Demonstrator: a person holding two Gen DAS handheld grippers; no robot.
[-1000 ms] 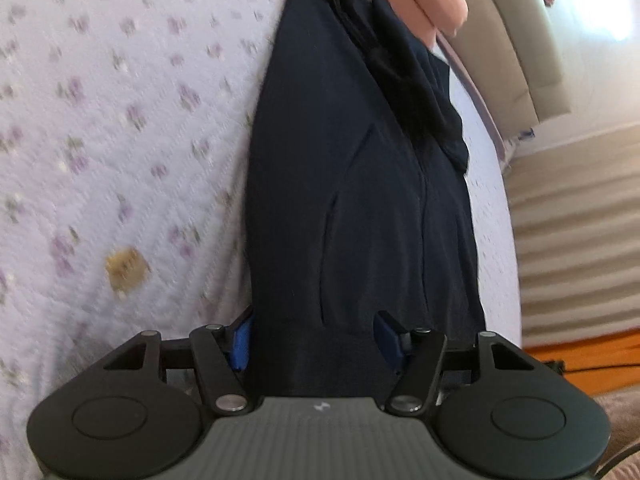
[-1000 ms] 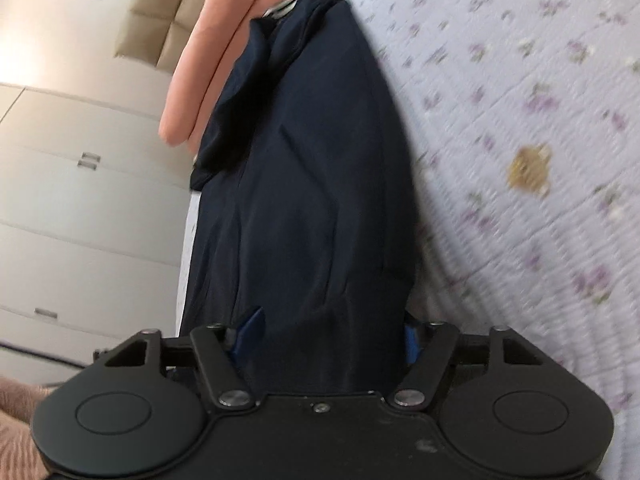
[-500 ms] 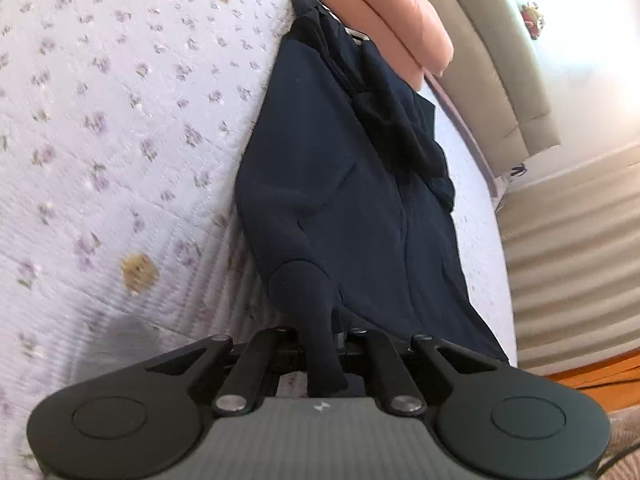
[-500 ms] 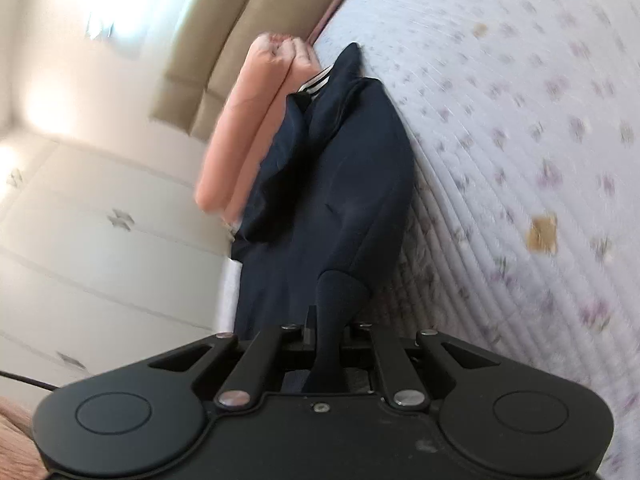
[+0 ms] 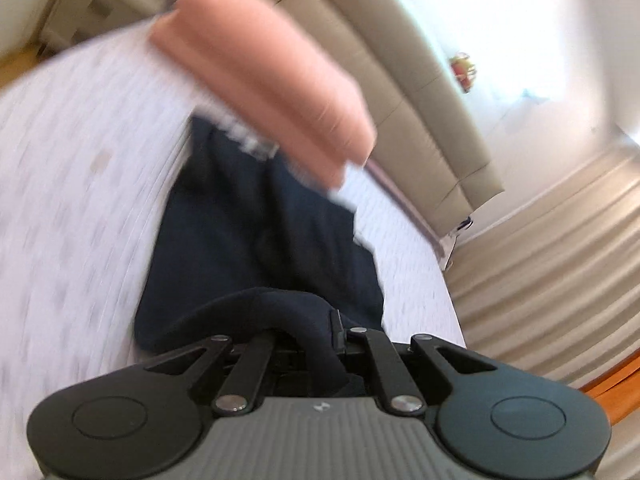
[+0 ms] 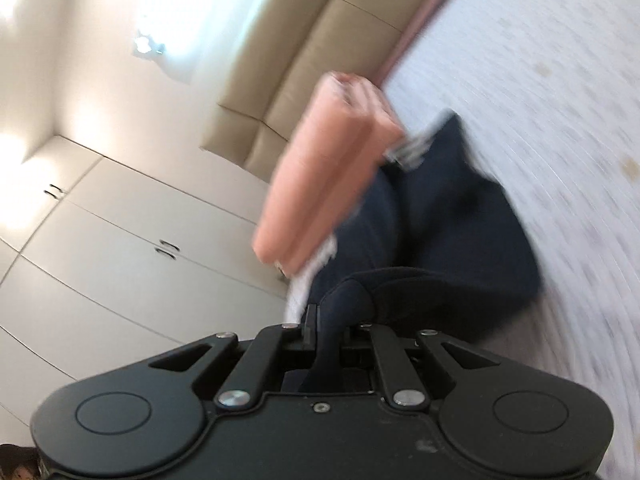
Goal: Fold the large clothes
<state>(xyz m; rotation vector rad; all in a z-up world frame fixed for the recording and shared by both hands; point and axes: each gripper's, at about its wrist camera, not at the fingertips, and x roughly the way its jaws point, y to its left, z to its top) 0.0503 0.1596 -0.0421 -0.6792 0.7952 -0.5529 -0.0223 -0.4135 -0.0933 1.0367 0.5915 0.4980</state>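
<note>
A dark navy garment [image 5: 256, 240] lies lengthwise on the bed, its far end by a pink folded blanket. It also shows in the right wrist view [image 6: 452, 236]. My left gripper [image 5: 308, 340] is shut on the garment's near hem, which bunches up and arches over the lying cloth. My right gripper [image 6: 332, 332] is shut on the hem's other corner, lifted the same way. Both views are motion-blurred.
The bed has a white quilted cover with small flowers [image 5: 72, 200]. A pink folded blanket [image 5: 272, 80] lies at the head by a beige padded headboard [image 5: 420, 112]. White wardrobe doors [image 6: 120, 248] stand to one side, curtains [image 5: 552, 260] to the other.
Both grippers closed on the garment's near hem, lifted it and carried it forward toward the pink blanket. The garment now looks shorter, its near part doubled over.
</note>
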